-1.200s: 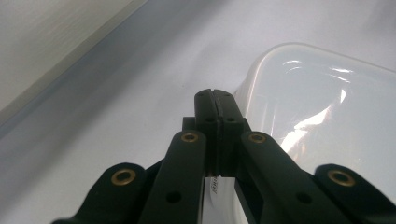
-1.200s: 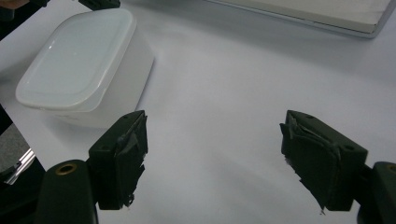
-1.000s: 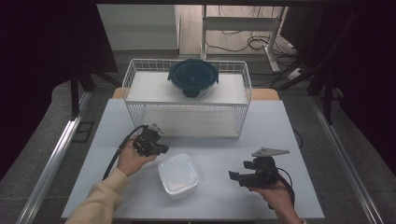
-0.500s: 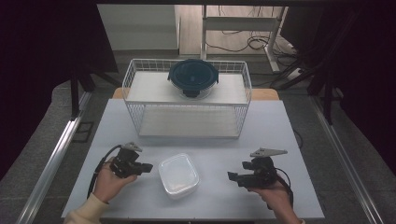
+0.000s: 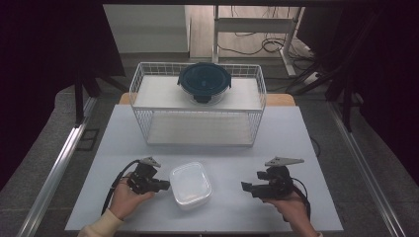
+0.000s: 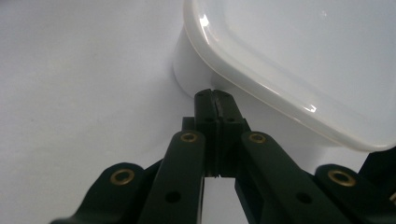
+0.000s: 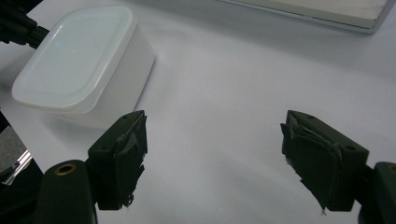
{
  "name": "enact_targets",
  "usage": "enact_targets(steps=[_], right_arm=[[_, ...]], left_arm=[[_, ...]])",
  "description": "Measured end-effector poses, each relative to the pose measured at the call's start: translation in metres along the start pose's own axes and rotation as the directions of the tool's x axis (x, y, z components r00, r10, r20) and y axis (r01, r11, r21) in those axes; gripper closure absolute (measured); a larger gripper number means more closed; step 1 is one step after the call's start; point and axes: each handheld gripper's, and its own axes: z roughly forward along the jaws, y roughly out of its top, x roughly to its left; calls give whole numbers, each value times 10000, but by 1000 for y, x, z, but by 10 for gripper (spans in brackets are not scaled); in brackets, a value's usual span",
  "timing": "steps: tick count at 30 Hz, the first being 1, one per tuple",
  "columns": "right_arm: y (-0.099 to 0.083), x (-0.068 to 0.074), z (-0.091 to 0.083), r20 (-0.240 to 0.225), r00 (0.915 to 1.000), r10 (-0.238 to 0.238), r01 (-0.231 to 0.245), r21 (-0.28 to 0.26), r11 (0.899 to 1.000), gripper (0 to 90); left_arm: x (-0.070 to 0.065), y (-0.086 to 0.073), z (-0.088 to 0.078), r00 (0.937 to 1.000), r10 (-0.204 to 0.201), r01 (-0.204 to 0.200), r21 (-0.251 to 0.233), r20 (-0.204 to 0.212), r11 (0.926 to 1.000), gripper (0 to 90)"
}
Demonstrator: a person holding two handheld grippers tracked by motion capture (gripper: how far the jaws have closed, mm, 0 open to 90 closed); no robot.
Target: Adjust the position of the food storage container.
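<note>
Dark surroundings frame a pale bench (image 5: 296, 148) lit from above. At its far edge stands a white wire basket (image 5: 197, 106) with a shelf inside, and on that shelf sits a round container with a dark teal lid (image 5: 204, 82).

Near the front edge of the bench, left of centre, sits a white lidded tub (image 5: 190, 184), a rounded rectangle with its lid on. Its long axis runs from near to far, tilted a little so the far end leans left.

At the tub's left side, the left gripper (image 5: 164, 185) lies in the person's left hand (image 5: 126, 200) and points right toward the tub. Its 2 jaws are pressed together with nothing between them, and in the left gripper view their tips (image 6: 215, 99) sit just at the tub's wall (image 6: 187, 74), under the rim of the lid; whether they touch it I cannot tell.

Well apart on the right, the right gripper (image 5: 244, 186) is held in the person's right hand (image 5: 291, 207) and points left toward the tub. In the right gripper view its jaws (image 7: 212, 158) stand wide with only bare bench between them, and the tub (image 7: 84, 65) lies beyond, to the upper left.
</note>
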Motion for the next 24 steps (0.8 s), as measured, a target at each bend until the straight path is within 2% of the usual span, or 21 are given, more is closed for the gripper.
enact_targets(steps=[14,21,24], right_arm=[[0,1,2,-32,10000,-51,52,28,10000,223],[0,0,1,-30,10000,7,-7,-16,10000,220],[1,-1,0,-171,9998,115,-117,-98,9999,220]], left_arm=[[-6,21,23,9996,-115,121,-272,240,9996,899],[-4,23,27,9995,-165,174,-313,282,9994,900],[-3,23,26,9993,-148,160,-335,334,9993,900]])
